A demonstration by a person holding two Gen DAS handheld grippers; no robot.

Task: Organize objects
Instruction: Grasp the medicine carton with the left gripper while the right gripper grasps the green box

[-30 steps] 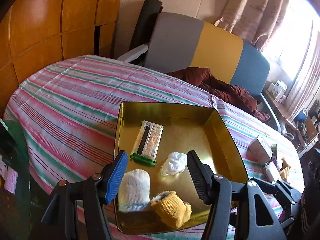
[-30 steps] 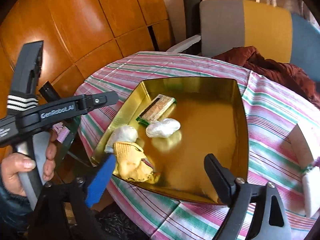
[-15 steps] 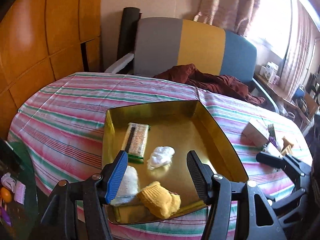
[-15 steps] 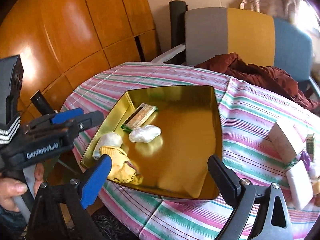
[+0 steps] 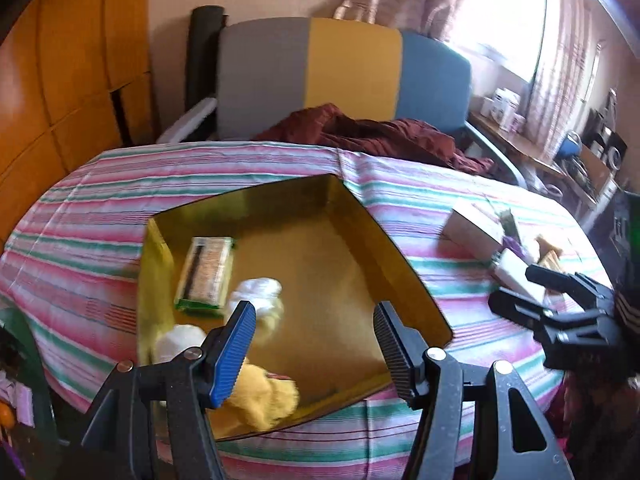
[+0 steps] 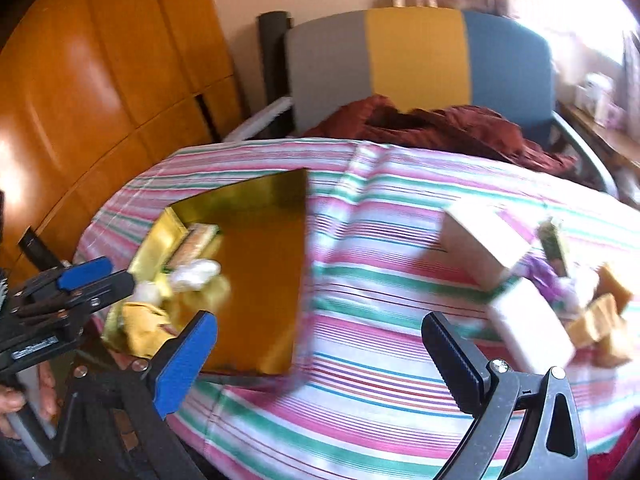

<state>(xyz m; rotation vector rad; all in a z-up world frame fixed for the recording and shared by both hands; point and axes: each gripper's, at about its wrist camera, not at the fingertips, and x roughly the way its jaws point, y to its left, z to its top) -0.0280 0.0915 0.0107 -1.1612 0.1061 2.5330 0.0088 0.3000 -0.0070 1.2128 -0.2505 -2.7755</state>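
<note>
Left tool point(image 5: 312, 344) held apart and empty, right tool point(image 6: 320, 356) opening, nothing between

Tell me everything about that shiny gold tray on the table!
The gold tray is a shallow, squarish tin with low, upright walls and a mirror-like floor that looks like metal. It lies flat on the striped tablecloth, near the table's edge. Inside, along one side, sit a clear green-edged packet, a crumpled white wad, a white sock roll and a yellow sock roll. The rest of its floor is bare. Neither gripper touches it.
</note>
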